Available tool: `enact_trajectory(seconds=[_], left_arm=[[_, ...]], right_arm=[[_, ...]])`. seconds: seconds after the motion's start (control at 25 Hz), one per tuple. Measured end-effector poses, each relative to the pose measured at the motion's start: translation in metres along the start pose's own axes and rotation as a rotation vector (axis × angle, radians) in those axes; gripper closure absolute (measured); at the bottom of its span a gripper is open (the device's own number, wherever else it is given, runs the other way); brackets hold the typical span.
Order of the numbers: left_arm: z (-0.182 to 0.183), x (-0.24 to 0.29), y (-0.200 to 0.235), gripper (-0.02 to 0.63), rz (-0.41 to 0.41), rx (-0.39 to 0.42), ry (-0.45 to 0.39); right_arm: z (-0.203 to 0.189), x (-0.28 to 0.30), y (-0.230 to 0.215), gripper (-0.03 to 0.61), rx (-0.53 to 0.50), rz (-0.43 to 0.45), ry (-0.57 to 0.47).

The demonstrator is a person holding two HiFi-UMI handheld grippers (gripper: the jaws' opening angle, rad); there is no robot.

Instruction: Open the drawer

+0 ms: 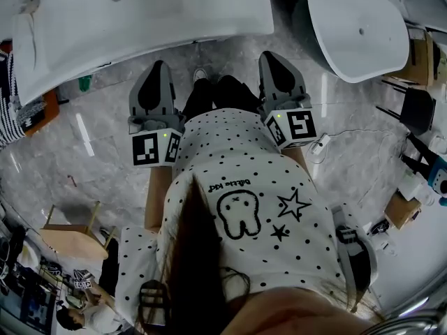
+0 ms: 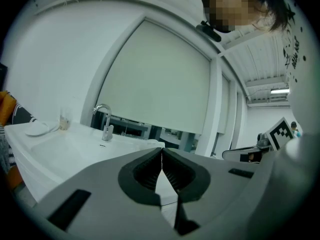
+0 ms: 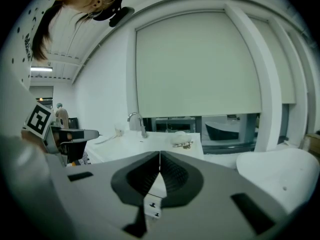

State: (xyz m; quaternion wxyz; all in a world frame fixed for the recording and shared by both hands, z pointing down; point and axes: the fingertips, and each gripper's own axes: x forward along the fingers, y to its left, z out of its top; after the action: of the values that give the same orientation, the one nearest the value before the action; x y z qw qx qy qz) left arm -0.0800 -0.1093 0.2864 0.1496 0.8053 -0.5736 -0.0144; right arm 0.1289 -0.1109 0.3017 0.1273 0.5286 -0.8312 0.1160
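Drawer: can't pick it out for certain. The only candidate is a white panel (image 3: pixel 152 207) with two small dark marks. It shows low in the right gripper view, through the gap under the jaw tips and below the near edge of the vanity top (image 3: pixel 150 145).

Left gripper (image 1: pixel 157 67): jaws pressed together, nothing between them, aimed at the vanity top. Right gripper (image 1: pixel 274 56): the same, tips touching and empty. They're side by side over the marble floor (image 1: pixel 105 166), short of the counter and not touching it. Marker cubes (image 1: pixel 155 147) face up at the near ends.

The vanity top is white with a sunken basin. The chrome faucet (image 2: pixel 104 120) stands at the far edge. A drinking glass (image 2: pixel 64 120) and a shallow white dish (image 2: pixel 37 129) sit at the far left of the top. Behind it a pale roller blind (image 2: pixel 155 79) is pulled down most of the way.

To the right of the vanity, well apart from it, is a white oval tub (image 1: pixel 356 26). The person's polka-dot shirt (image 1: pixel 244 187) fills the near foreground.
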Motion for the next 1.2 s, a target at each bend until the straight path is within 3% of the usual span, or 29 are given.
enact_trajectory(seconds=[0.2, 0.84, 1.08, 1.2], left_arm=[[0.005, -0.015, 0.022, 0.606, 0.03, -0.01, 0.003], [0.005, -0.018, 0.027, 0.606, 0.076, -0.027, 0.013], [-0.003, -0.009, 0.008, 0.607, 0.091, 0.026, 0.039], [-0.004, -0.023, 0.024, 0.607, 0.113, 0.039, 0.063]], right_arm=[[0.006, 0.011, 0.025, 0.565, -0.008, 0.033, 0.008], [0.015, 0.023, 0.032, 0.565, -0.021, 0.096, 0.008], [0.018, 0.017, 0.008, 0.565, -0.024, 0.106, -0.012], [0.023, 0.016, 0.022, 0.565, -0.027, 0.112, -0.018]])
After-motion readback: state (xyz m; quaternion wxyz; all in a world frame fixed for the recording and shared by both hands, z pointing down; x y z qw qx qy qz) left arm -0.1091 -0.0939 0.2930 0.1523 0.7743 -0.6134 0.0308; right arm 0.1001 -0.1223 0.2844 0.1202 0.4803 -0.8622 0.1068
